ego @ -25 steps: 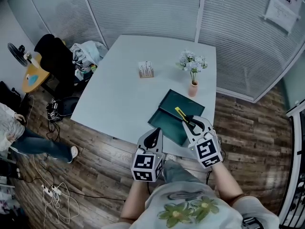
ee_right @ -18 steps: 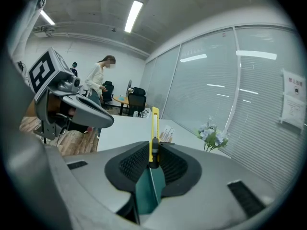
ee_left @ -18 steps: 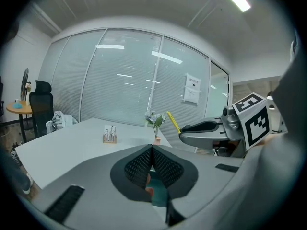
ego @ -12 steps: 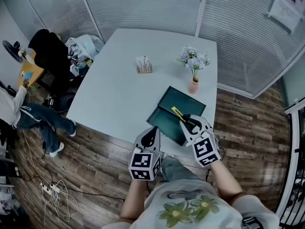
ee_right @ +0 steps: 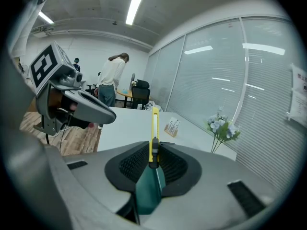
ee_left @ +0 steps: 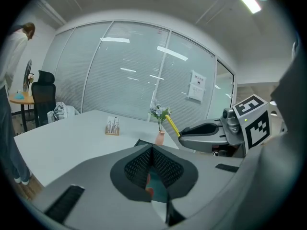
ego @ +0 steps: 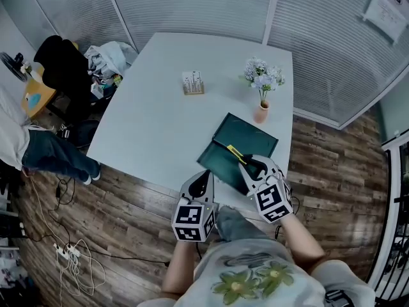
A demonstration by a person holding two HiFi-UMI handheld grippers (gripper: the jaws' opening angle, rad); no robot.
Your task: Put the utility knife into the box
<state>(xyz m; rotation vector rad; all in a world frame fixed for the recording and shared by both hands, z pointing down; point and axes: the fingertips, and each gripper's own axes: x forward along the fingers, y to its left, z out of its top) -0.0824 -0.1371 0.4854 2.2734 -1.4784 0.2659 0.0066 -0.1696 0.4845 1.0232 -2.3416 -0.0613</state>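
Note:
A yellow utility knife (ego: 234, 153) sticks out of my right gripper (ego: 250, 165), which is shut on its handle end. The blade end hangs over the dark green open box (ego: 246, 136) near the table's front right edge. In the right gripper view the knife (ee_right: 154, 128) stands upright between the jaws, with green showing below it. My left gripper (ego: 203, 185) hovers at the table's front edge, just left of the box, shut and holding nothing. The left gripper view shows the right gripper (ee_left: 204, 131) with the knife (ee_left: 172, 127) to the right.
A pink vase with flowers (ego: 261, 112) stands just behind the box. A small wooden holder (ego: 193, 85) sits mid-table. The white table (ego: 160, 120) has glass partitions behind it. A chair with clothes (ego: 70, 69), a person (ego: 25, 152) and floor cables (ego: 73, 261) are at left.
My right gripper has carried the knife slightly left over the box. The left gripper has barely moved. The person on the floor at left has walked toward the picture's edge.

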